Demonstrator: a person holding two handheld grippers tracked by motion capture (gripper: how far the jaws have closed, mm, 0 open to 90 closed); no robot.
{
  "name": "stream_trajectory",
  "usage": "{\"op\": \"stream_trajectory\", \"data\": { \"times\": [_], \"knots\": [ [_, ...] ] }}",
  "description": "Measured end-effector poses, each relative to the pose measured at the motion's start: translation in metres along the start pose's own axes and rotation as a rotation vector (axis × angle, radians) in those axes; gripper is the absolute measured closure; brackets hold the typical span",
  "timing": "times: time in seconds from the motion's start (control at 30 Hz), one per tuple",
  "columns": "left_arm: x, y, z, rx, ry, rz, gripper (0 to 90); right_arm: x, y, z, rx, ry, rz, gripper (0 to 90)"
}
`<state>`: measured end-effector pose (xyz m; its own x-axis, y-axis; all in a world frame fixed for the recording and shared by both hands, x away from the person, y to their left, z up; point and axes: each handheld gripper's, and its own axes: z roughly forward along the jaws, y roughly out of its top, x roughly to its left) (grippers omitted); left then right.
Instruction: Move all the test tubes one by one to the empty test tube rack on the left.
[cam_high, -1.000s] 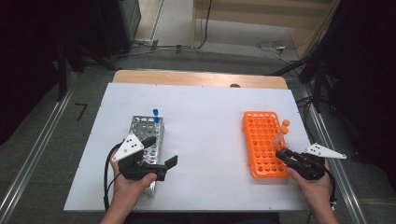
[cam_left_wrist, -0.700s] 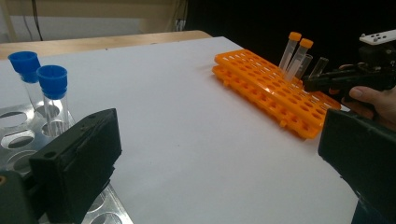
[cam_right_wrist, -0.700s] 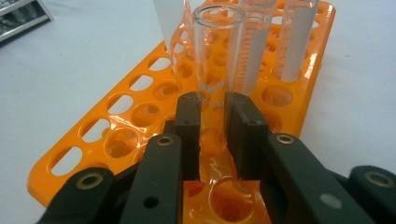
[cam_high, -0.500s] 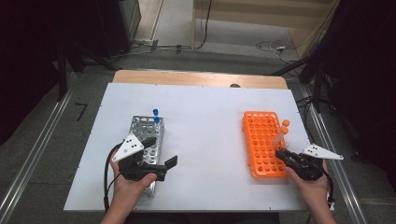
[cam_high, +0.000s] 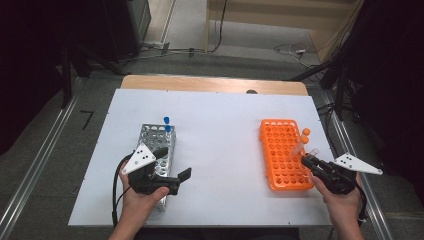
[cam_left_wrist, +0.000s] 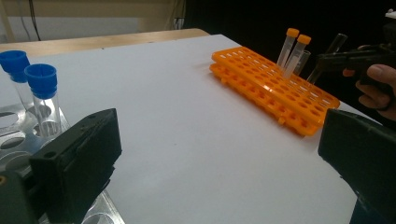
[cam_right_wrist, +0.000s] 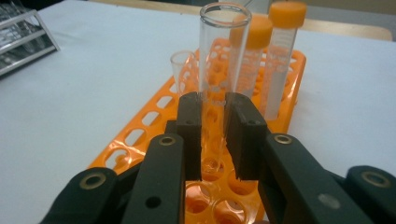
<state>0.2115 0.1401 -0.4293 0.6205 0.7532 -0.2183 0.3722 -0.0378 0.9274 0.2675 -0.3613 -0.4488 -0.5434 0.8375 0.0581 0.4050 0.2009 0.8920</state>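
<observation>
Uncapped tube (cam_right_wrist: 223, 56) | clamped in right tongs (cam_right_wrist: 214, 140) above orange rack (cam_high: 280, 150) | left tongs (cam_left_wrist: 219, 158) wide, holding nothing

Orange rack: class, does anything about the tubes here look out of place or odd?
One thing: an uncapped clear tube is clamped in the right gripper above the orange rack, and it leans in the high view. Two orange-capped tubes stand upright in their holes. Nothing spilled or broken.
</observation>
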Motion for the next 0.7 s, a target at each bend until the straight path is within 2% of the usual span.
{"op": "stream_trajectory", "data": {
  "times": [0.1,0.33,0.7],
  "knots": [
    [0.000,0.000,0.000,0.001,-0.007,0.005,0.0,0.004,0.004,-0.005,-0.010,0.003,0.001,73.9],
    [-0.004,0.000,0.003,0.008,-0.013,0.012,0.0,0.019,0.011,-0.006,-0.022,0.046,-0.031,73.9],
    [-0.009,0.000,0.006,0.015,-0.022,0.021,0.0,0.055,0.016,0.007,-0.010,0.159,-0.081,73.9]
  ]
}}
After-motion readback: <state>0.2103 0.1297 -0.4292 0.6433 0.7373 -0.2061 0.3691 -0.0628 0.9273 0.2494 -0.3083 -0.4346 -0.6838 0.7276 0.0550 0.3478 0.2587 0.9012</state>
